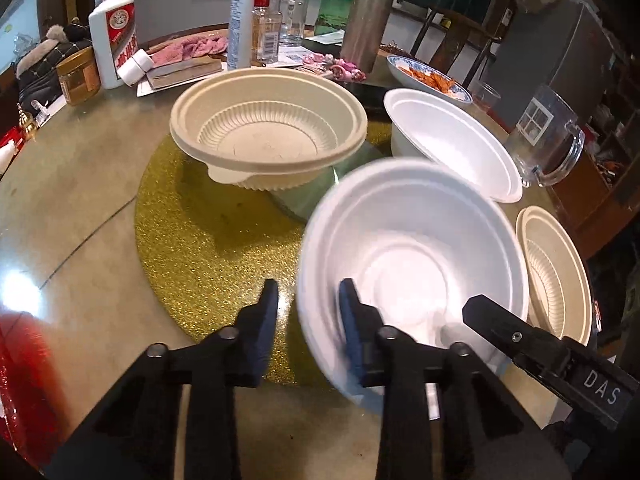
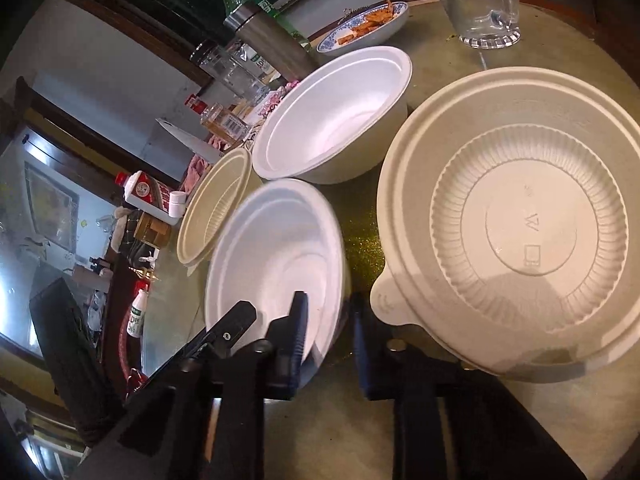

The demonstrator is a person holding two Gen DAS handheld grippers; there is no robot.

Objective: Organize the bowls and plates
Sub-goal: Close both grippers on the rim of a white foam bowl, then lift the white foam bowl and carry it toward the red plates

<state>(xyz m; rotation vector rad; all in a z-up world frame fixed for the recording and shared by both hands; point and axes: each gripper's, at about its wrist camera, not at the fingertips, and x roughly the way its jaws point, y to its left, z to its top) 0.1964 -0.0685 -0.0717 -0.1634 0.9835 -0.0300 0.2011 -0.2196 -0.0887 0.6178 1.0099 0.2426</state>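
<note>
A white foam bowl (image 1: 412, 272) (image 2: 276, 256) sits on the gold glitter mat (image 1: 200, 240), slightly blurred. My left gripper (image 1: 310, 316) is shut on its near-left rim, one pad inside the bowl and one outside. My right gripper (image 2: 328, 320) is shut on the rim of the same bowl, and one of its fingers (image 1: 492, 324) shows at the bowl's right side. A beige ribbed bowl (image 1: 268, 132) (image 2: 216, 208) rests behind on something greenish. A second white bowl (image 1: 452, 144) (image 2: 332, 120) and another beige bowl (image 1: 556, 272) (image 2: 520, 220) stand to the right.
A glass pitcher (image 1: 548, 136) and a blue-patterned dish of food (image 1: 428, 76) stand at the far right. Bottles, a steel flask (image 1: 368, 20), a white liquor bottle (image 1: 114, 36) and a book crowd the back. A red object (image 1: 16, 360) lies at the near left.
</note>
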